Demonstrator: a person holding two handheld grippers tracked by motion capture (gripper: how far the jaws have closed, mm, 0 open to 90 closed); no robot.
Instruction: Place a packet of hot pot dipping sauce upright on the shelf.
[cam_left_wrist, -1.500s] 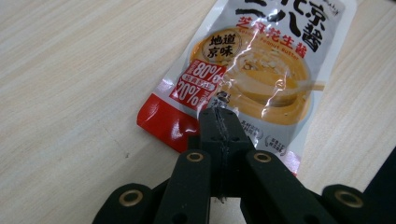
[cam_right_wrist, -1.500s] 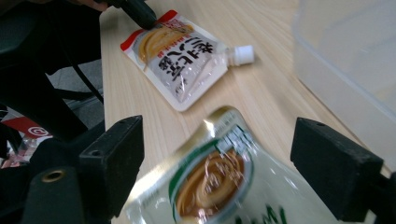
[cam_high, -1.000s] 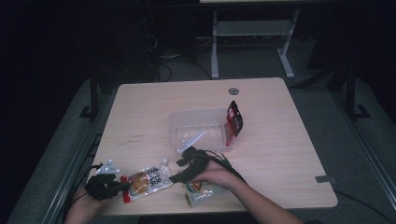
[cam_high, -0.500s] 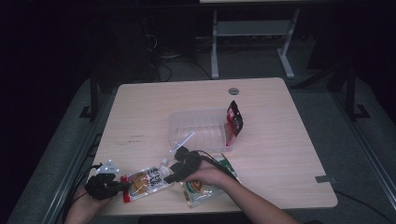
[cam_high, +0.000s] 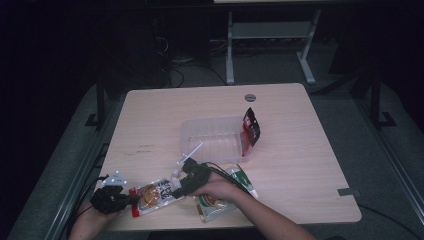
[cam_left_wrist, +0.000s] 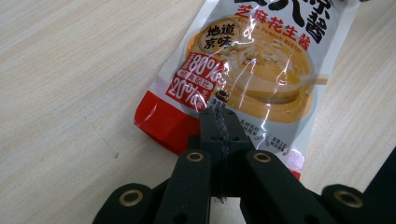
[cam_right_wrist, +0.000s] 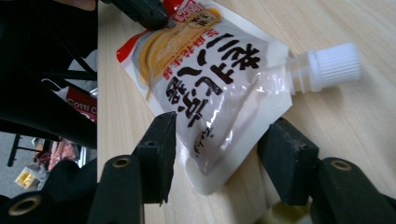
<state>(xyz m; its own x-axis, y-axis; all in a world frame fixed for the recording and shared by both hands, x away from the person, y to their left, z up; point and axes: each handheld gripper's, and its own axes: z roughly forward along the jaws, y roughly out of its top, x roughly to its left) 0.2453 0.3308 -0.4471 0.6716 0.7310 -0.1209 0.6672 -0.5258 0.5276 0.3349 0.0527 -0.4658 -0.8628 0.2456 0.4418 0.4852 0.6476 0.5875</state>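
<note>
- Down at the near left corner of the counter (cam_high: 300, 150) lies a spouted sauce pouch (cam_high: 155, 192), flat, white cap pointing toward the clear plastic tray (cam_high: 215, 137).
- Left gripper (cam_left_wrist: 219, 114): jaws clamped tight on the pouch's red bottom edge.
- Right gripper (cam_right_wrist: 217, 158): jaws have just been closing; they stand part-open on either side of the pouch's upper corner near the cap (cam_right_wrist: 334, 65), pads not pressing it.
- Beside the right hand (cam_high: 217, 190) lies a green packet (cam_high: 220, 205); a red packet (cam_high: 251, 127) stands in the tray.
</note>
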